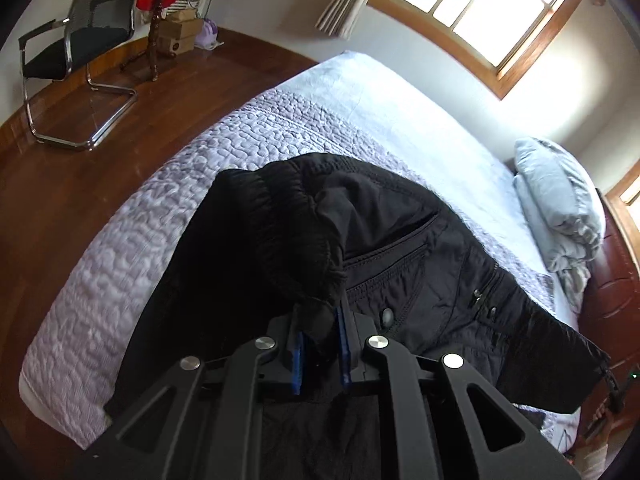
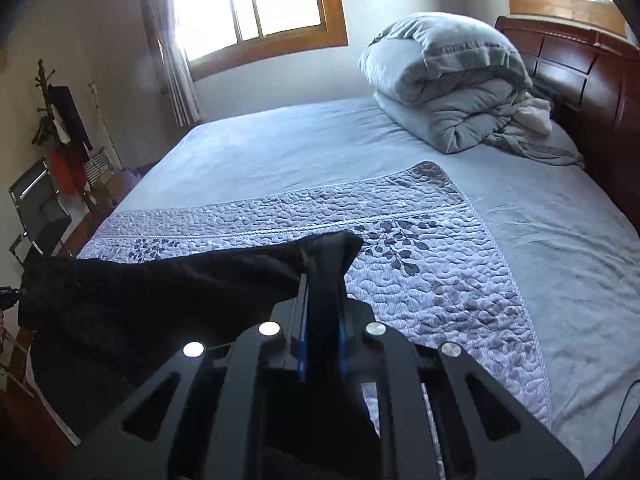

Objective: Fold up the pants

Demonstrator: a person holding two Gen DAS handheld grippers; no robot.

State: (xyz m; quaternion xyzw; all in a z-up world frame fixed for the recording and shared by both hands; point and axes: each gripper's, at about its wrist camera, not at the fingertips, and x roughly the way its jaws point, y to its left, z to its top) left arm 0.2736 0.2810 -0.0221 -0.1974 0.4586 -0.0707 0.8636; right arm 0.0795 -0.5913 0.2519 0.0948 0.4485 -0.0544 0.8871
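Note:
Black pants (image 1: 380,248) with a zip pocket and an elastic waistband hang over the quilted lavender bedspread (image 1: 224,148). My left gripper (image 1: 320,316) is shut on a bunched part of the waistband, fabric pinched between its blue pads. In the right wrist view the pants (image 2: 160,288) stretch to the left above the bedspread (image 2: 440,264). My right gripper (image 2: 322,280) is shut on another edge of the pants, with dark cloth rising between the fingers. The pants are lifted and held taut between both grippers.
A folded grey duvet (image 2: 452,80) lies by the dark wooden headboard (image 2: 580,76). A black office chair (image 1: 76,40) and a coat stand (image 1: 156,20) stand on the wooden floor (image 1: 80,168) beyond the bed's foot. Windows (image 2: 252,4) are behind the bed.

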